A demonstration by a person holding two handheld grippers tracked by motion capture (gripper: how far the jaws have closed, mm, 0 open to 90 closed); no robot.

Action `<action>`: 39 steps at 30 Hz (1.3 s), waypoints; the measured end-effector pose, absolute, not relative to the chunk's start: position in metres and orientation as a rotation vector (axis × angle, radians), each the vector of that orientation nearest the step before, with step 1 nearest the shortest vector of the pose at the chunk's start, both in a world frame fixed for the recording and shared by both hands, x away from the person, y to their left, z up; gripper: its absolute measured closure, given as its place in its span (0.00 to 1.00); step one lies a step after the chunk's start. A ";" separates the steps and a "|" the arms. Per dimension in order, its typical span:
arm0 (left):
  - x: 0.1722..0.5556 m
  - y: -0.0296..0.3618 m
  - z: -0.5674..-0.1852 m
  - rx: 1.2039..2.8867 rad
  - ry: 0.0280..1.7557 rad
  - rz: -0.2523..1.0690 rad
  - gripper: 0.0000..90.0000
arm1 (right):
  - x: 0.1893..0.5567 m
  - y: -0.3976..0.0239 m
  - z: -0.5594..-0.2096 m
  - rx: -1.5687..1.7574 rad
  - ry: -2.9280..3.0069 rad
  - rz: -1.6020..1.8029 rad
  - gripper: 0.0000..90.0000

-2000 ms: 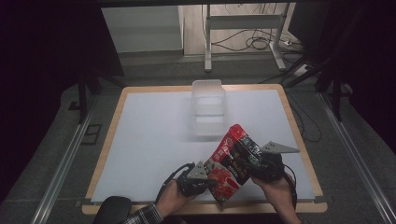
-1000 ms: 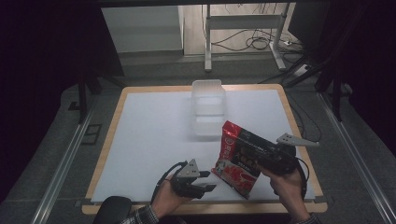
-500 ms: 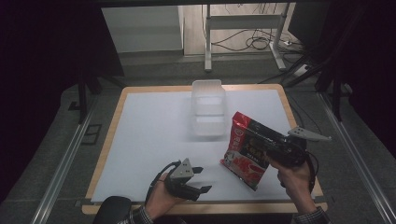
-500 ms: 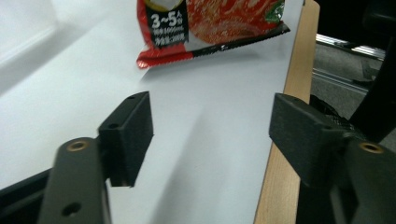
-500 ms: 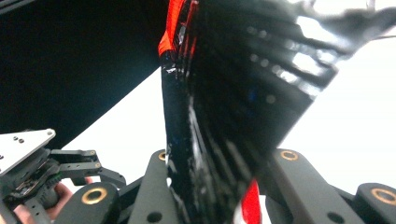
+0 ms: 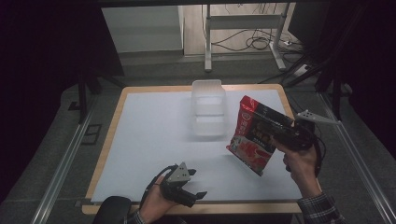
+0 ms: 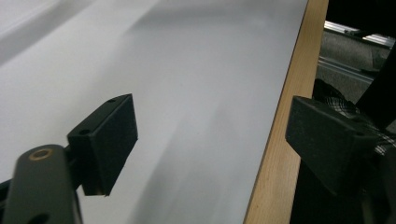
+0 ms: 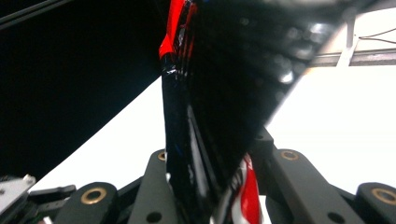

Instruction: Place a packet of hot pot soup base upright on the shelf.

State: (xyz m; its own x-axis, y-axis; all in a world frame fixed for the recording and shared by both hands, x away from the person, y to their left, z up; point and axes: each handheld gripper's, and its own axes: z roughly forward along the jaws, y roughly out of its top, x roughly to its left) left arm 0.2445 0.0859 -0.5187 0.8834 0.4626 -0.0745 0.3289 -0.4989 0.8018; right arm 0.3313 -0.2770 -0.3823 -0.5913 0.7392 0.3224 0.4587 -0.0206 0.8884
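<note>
A red and black snack bag [image 6: 254, 133] hangs in the air over the right half of the white table top [image 6: 154, 135]. My right gripper [image 6: 280, 133] is shut on the bag's edge. The right gripper view has that bag [image 8: 219, 93] clamped between the jaws, close to the lens. At the front edge, my left gripper [image 6: 196, 186] stands open; its jaws have just been opening and nothing sits between them. In the left gripper view the left gripper [image 7: 210, 144] has wide-apart pads over bare white surface and the wooden rim [image 7: 285, 140].
A clear plastic container [image 6: 208, 109] stands at the back middle of the table. The table has a wooden border [image 6: 107, 140]. A metal stand [image 6: 243, 32] and cables lie on the floor beyond the far edge.
The right gripper has carried the bag up and to the right, away from the front edge. The left gripper let go of the bag and stays low at the front edge, jaws wider.
</note>
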 end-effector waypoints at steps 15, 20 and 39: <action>0.242 0.093 -0.523 2.166 0.634 0.217 0.09 | 0.369 -0.283 -0.363 1.295 1.954 1.633 0.81; 0.241 0.096 -0.524 2.171 0.640 0.230 0.07 | 0.384 -0.282 -0.360 1.311 1.937 1.639 0.81; 0.242 0.100 -0.527 2.174 0.665 0.249 0.04 | 0.437 -0.275 -0.346 1.358 1.862 1.641 0.81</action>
State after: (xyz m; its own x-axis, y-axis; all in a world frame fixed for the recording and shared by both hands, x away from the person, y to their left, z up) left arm 0.2420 0.0996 -0.5272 0.8402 0.5402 -0.0477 0.3758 -0.5166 0.7693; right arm 0.4374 -0.2749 -0.3459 -0.5019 0.7948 0.3411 0.4381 -0.1065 0.8926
